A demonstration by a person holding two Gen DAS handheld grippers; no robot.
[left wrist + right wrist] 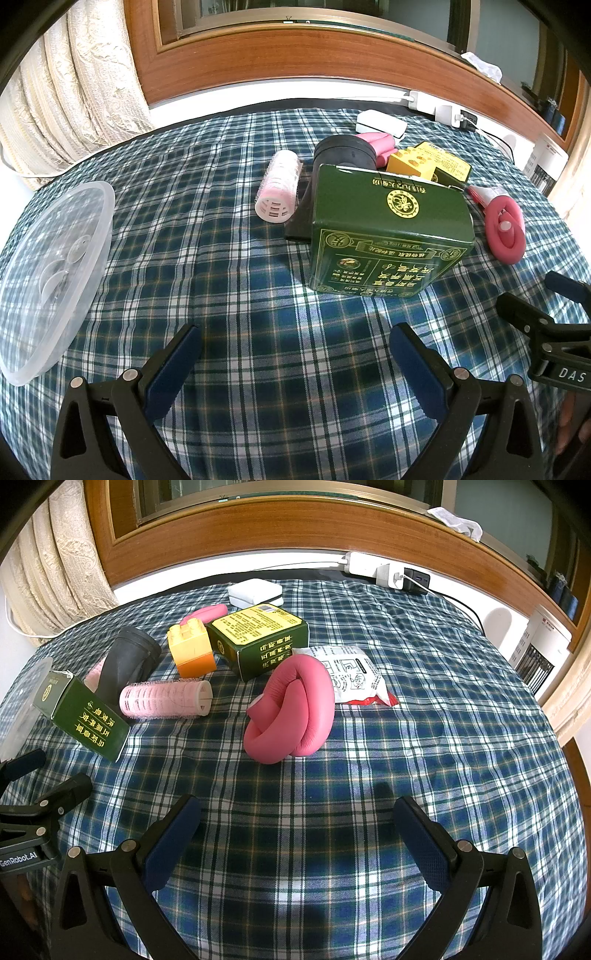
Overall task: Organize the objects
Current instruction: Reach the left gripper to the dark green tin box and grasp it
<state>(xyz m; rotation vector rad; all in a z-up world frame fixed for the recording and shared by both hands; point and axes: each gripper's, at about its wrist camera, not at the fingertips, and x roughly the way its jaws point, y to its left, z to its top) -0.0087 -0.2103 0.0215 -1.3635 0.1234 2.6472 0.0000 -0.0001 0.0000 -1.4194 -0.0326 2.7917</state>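
A: Big picture first: the plaid-covered counter (369, 775) fills both views, and everything sits toward its far half.

B: Largest item on it, the clear plastic bowl (48, 280), tipped on its side, well to the left of the near green box (384, 236).

A: That near green box is our landmark. It stands tilted, propped against the black tube (129, 661) right behind it.

B: To its right in the right wrist view, the knotted pink foam rod (291, 709), lying alone on the cloth.

A: Beyond the landmark, a second green box (258, 642) with a yellow label face up, and the white printed packet (351, 675) just right of that, behind the pink knot.

B: Touching that second box on its left, the yellow and orange block (190, 650). A white case (255, 590) sits farther back still.

A: Smaller now: the pink hair roller (166, 698) lying on its side just right of the landmark box, against the black tube.

B: And the tools? Left tool (295, 354) hovers low, jaws spread wide, nothing between them, the landmark box dead ahead.

A: Right tool (297, 827) likewise, fingers wide apart and empty, the pink knot straight ahead.
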